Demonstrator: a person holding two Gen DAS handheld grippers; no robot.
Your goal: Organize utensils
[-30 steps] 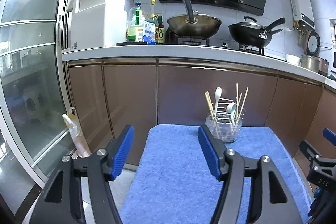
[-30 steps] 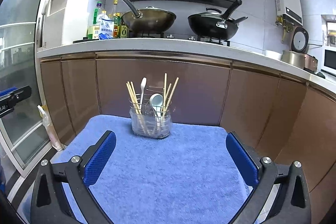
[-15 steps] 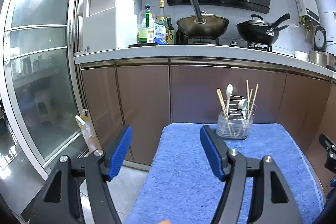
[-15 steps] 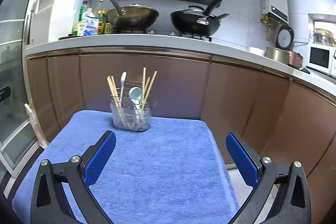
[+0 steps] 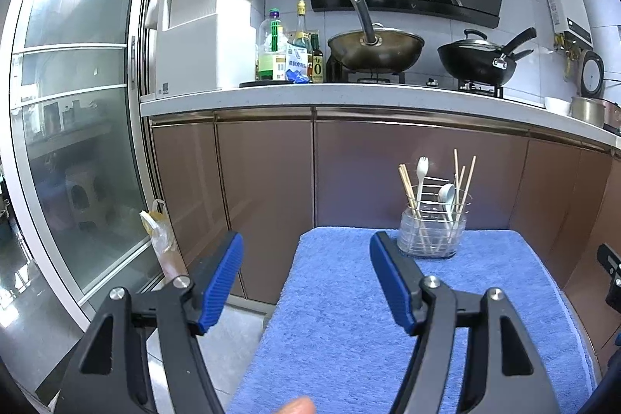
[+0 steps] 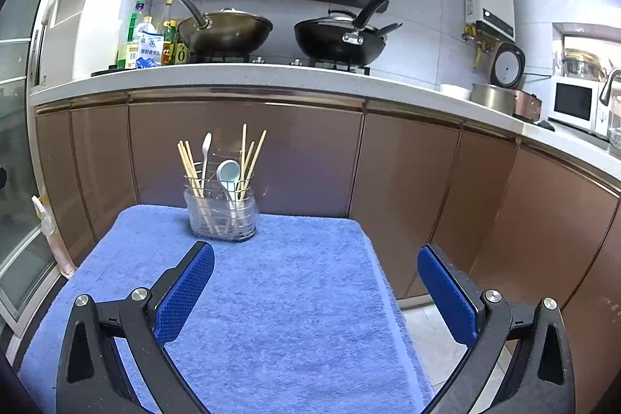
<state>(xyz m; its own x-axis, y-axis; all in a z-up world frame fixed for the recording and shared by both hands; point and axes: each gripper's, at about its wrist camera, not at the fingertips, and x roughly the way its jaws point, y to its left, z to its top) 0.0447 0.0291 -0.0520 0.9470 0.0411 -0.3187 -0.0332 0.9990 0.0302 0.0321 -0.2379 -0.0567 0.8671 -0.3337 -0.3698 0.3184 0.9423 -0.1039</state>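
Both claws are spread wide with nothing between their blue pads. From where I sit, the left gripper (image 5: 306, 282) hangs over the near left edge of the blue towel (image 5: 349, 328), one finger out past that edge above the floor, and the right gripper (image 6: 316, 291) hangs over the near right part, its outer finger past the right edge. I read that as a rest posture: they are well apart from the utensils and pitched slightly down at the cloth.

Outward from the pads the towel lies bare. At its far edge, toward the far left corner in the right wrist view, stands the clear utensil holder (image 6: 222, 216), upright. Inside it I see wooden chopsticks (image 6: 190, 167) leaning left, a white fork (image 6: 205, 150) beside them, a pale spoon (image 6: 228, 171) bowl-up in the middle, and more chopsticks fanned to the right. Everything is already standing in the holder and nothing lies loose on the cloth, so I judge the sorting done or nearly so.

Behind the holder, brown cabinet doors (image 6: 248, 142) rise close, so a reach over its top has little room beyond. On the counter above sit two woks (image 6: 225, 33) and some bottles, well clear. A plastic bag (image 5: 159, 231) leans by the glass door on the left. A fingertip shows at the bottom edge of the left wrist view.
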